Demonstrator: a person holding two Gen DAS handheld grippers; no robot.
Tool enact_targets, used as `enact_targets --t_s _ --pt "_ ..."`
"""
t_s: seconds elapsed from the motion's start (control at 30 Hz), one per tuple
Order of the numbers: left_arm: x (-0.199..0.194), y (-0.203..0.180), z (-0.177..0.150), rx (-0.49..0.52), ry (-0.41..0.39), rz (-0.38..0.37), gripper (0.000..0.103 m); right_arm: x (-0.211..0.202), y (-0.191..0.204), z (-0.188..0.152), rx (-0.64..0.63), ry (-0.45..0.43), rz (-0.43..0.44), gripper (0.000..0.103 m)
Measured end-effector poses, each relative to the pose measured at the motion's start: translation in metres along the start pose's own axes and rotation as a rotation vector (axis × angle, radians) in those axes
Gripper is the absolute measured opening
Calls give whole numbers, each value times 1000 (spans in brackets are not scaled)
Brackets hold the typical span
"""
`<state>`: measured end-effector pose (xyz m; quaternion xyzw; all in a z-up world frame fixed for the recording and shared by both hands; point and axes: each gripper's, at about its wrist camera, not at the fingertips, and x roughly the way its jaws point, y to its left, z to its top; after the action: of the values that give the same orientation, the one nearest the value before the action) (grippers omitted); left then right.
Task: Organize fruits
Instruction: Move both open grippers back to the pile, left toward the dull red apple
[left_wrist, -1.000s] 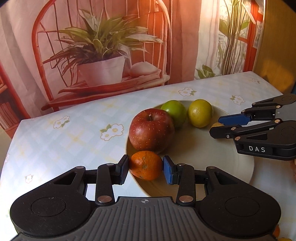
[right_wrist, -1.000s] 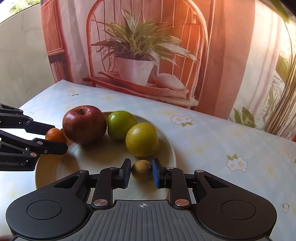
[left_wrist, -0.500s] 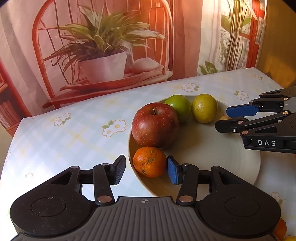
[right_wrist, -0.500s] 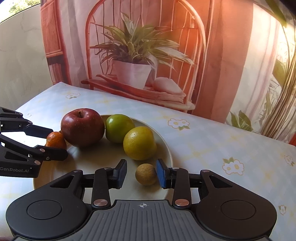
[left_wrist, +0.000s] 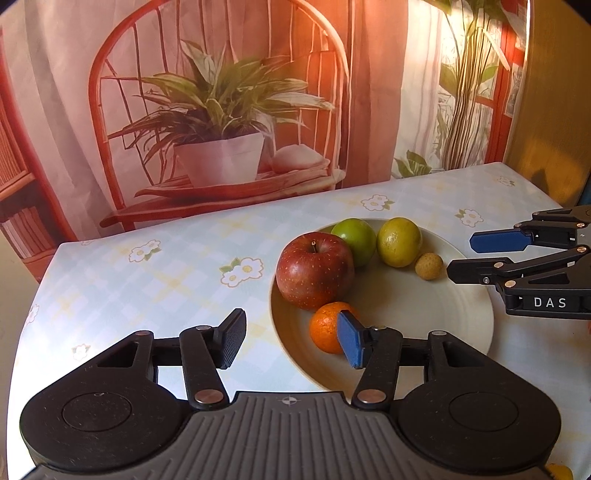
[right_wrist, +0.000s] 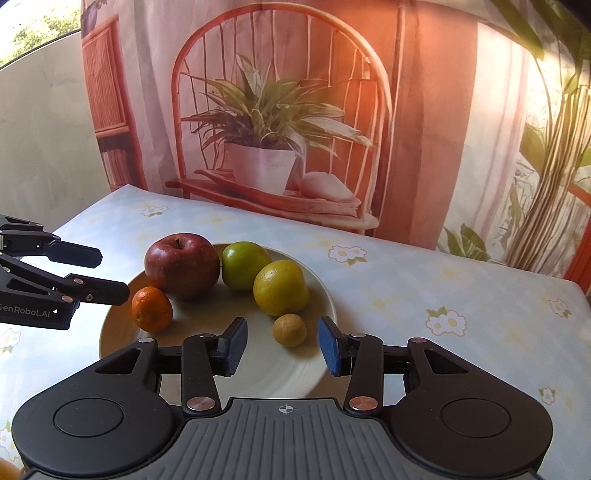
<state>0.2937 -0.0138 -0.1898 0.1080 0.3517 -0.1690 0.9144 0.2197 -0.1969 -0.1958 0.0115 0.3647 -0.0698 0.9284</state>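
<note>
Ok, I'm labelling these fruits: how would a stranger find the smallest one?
Look at the round cream plate on the flowered tablecloth. At its near right edge, just below the yellow-green citrus, sits a little tan fruit, dull, rough-skinned and much smaller than the rest.

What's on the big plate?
On the plate sit a red apple, a green fruit, a yellow-green fruit, a mandarin and a small brown fruit. The plate under them is hidden.

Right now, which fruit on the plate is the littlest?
The small tan longan, at the plate's near edge beside the yellow-green citrus. It is smaller than even the mandarin.
</note>
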Motion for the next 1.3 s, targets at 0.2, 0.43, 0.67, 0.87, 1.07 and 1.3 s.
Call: enact_targets --t_s 0.2,0.43,0.67,0.87,1.07,1.3 --pt "-21 3 -4 -7 -29 -2 57 -27 -2 -5 40 -35 2 42" --pt "-46 7 -14 -30 -47 -14 57 -56 3 -18 71 -71 3 43" --pt "-68 8 -29 -47 -68 -17 57 -77 10 -31 102 -92 0 43" --pt "-81 6 -44 -46 -69 -20 57 -91 20 -40 106 -103 12 43" --pt "-91 5 -56 -57 -61 -26 57 -99 26 -47 121 -102 33 43" --pt "-96 -1 -62 -54 -56 -36 57 -104 28 -53 144 -92 46 43"
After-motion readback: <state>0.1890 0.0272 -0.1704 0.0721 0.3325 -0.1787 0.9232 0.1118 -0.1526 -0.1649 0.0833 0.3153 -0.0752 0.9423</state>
